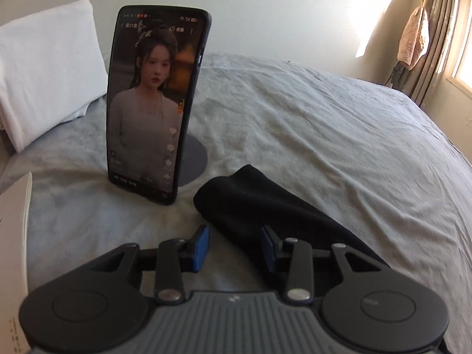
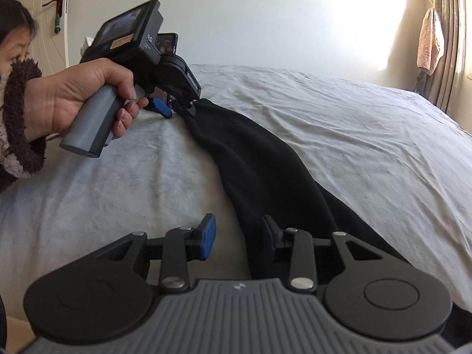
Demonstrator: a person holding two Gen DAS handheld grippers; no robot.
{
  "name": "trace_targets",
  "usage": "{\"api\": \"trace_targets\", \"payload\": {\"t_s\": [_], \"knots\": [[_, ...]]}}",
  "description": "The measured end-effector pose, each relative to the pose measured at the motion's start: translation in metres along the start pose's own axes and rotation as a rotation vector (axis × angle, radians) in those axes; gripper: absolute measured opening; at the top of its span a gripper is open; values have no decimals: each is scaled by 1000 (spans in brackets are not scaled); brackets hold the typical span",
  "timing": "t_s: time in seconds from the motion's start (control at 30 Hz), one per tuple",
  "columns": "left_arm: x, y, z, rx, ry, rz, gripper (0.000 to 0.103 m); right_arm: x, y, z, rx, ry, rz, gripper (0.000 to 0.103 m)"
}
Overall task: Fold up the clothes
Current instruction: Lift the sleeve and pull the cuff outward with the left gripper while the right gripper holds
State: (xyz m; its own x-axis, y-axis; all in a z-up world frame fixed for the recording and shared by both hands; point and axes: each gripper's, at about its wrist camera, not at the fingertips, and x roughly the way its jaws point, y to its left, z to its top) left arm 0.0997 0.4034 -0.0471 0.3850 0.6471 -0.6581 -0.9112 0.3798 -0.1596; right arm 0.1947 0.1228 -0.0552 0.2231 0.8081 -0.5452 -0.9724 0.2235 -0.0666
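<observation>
A black garment (image 2: 259, 165) lies in a long narrow strip on the grey bedsheet (image 2: 354, 135). Its far end also shows in the left wrist view (image 1: 250, 197). My left gripper (image 1: 236, 244) is open, its blue pads apart, with the end of the garment between and just beyond them. In the right wrist view the left gripper (image 2: 177, 107) sits at the far end of the garment. My right gripper (image 2: 239, 236) is open, low over the near part of the garment, whose left edge lies between the pads.
A phone (image 1: 153, 103) stands upright on a round stand ahead of the left gripper. A white pillow (image 1: 44, 67) lies far left. A white box edge (image 1: 14, 236) is at the left. Curtains and a window (image 1: 442, 44) are at the right.
</observation>
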Motion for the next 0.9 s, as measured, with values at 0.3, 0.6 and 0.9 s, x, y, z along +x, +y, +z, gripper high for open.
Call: {"api": "trace_targets", "payload": {"t_s": [0.3, 0.6, 0.9], "knots": [[-19, -12, 13, 212, -73, 84, 4, -12, -4, 6, 39, -72, 16, 5], [-14, 1, -2, 295, -42, 153, 13, -2, 6, 1, 5, 28, 95, 17], [-30, -25, -5, 388, -145, -41, 13, -27, -23, 5, 111, -87, 29, 34]]}}
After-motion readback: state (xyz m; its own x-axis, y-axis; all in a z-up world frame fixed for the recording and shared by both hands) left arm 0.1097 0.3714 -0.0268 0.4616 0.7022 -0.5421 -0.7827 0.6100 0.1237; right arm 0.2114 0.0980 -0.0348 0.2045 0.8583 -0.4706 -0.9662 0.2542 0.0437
